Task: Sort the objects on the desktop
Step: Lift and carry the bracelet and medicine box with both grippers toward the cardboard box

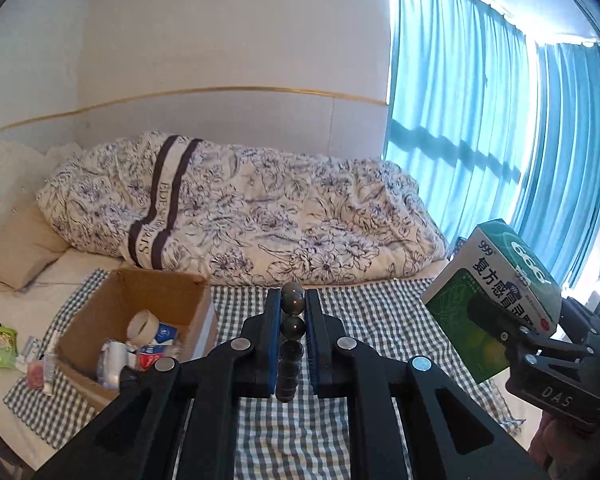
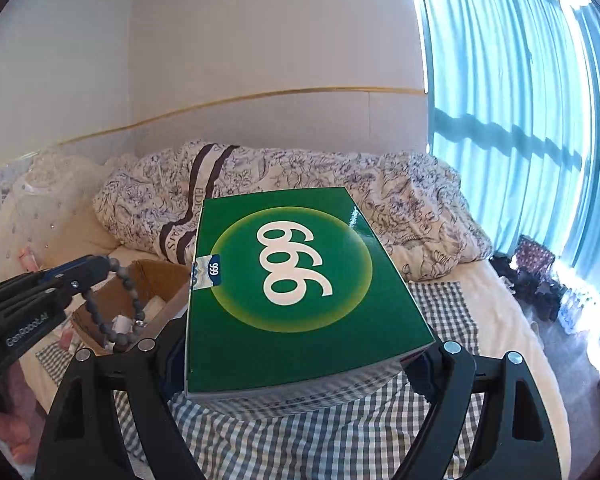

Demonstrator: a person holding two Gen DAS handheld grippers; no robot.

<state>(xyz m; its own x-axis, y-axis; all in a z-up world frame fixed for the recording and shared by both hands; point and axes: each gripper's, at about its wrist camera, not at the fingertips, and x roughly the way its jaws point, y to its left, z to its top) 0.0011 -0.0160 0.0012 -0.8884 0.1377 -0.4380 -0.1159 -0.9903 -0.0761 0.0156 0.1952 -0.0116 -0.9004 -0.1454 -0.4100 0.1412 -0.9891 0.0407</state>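
jaws of the left gripper (image 1: 293,320) are clamped on a string of dark round beads (image 1: 292,340), a bracelet that hangs as a loop (image 2: 116,308) from its tip in the right wrist view. jaws of the right gripper (image 2: 300,364) are clamped on a green cardboard medicine box printed with a white 999 in a pale circle (image 2: 300,280); from the left wrist view the same box (image 1: 496,292) is held up in the air on the right, tilted, well clear of the bedding.

below both grippers lies a grey and white checked cloth (image 1: 376,320) spread over a bed. on its left part stands an open brown cardboard box (image 1: 112,308) holding a roll of tape (image 1: 143,325) and some white, blue and red packets (image 1: 148,350). the bracelet hangs near this box, in front of it in the right wrist view. left of the box, at the cloth's edge, lie a green packet (image 1: 3,346) and a few small items too blurred to name.

behind the cloth a white quilt with dark floral print and two brown stripes (image 1: 240,208) is bunched along the wall, with a beige pillow (image 1: 20,256) at its left end. bright blue curtains (image 1: 480,120) cover the window on the right, and dark clutter (image 2: 536,280) sits on the floor beneath them.
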